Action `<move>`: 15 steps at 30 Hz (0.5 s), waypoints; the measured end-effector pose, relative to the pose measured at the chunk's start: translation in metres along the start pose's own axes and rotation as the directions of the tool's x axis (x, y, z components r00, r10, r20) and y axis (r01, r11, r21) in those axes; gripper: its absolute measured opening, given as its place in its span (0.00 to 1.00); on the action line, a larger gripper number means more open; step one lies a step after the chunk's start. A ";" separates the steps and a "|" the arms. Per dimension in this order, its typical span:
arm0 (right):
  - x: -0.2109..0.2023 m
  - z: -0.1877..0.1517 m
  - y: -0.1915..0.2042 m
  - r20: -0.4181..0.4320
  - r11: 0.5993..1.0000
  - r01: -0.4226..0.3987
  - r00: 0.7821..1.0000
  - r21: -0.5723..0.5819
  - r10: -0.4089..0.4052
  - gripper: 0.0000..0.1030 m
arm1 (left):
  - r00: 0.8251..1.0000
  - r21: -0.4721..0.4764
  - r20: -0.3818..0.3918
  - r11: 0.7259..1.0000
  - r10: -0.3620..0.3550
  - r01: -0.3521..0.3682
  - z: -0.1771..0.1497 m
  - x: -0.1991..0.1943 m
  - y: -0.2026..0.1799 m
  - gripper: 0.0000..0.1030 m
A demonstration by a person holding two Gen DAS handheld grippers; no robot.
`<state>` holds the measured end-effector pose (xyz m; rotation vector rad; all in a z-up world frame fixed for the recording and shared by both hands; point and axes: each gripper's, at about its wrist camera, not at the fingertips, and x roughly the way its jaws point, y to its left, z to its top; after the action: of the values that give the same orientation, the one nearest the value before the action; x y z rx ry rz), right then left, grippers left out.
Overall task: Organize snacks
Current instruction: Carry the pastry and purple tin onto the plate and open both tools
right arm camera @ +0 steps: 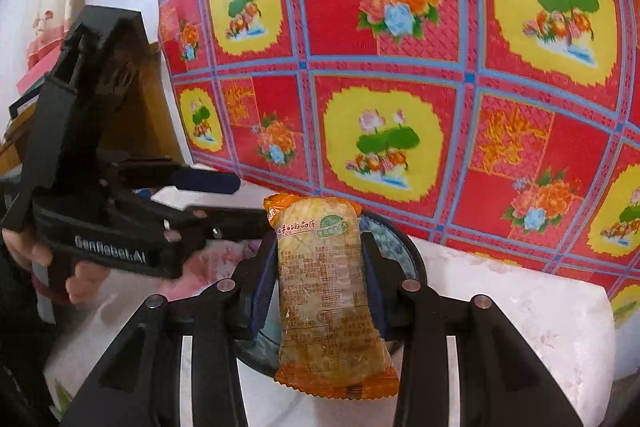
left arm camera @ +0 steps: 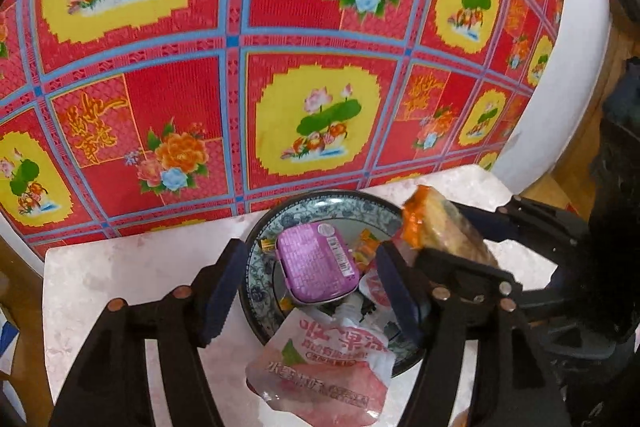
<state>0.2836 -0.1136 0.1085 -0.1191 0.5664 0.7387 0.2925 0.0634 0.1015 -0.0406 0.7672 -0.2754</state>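
The left hand-held gripper [left arm camera: 304,291] stood wide over the blue-patterned plate [left arm camera: 320,211], holding nothing, its pads either side of the plate's contents. On the plate lay a purple lidded box [left arm camera: 318,263], tilted, with small orange-wrapped sweets [left arm camera: 366,247] just beside it on the right. A pink jelly pouch [left arm camera: 320,367] lay with its far end on the plate and its near end hanging over the near rim onto the white marbled surface [left arm camera: 120,275].

Risk one: the pouch was only partly borne by the plate. Any nudge from the left pads, or any shift of the plate, would likely slide it off onto the surface.

Risk two: the purple box rested at an angle on other items. A further item set down there could tip it or push the sweets over the rim.

To the right, the right hand-held gripper [right arm camera: 320,291] was clamped on the orange-ended packet [right arm camera: 324,291], held by its long sides above the plate's right edge [right arm camera: 404,251]. The wrapper looked slick and the contents soft. Judged hazard: the packet could slip or crush under the grip.

Risk three: the two hand-held grippers were close together over one small plate. A collision, or a release too near the rim, could drop the packet outside the plate.
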 end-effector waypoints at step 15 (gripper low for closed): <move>0.020 0.006 0.013 -0.039 1.000 -0.028 0.999 0.013 0.029 0.45 | 0.997 -0.127 0.060 0.991 0.045 -0.037 0.004 -0.008 0.024 0.69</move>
<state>0.2896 -0.0904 0.1045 -0.1145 0.6108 0.7616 0.2956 0.0883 0.1062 -0.1520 0.7218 -0.1857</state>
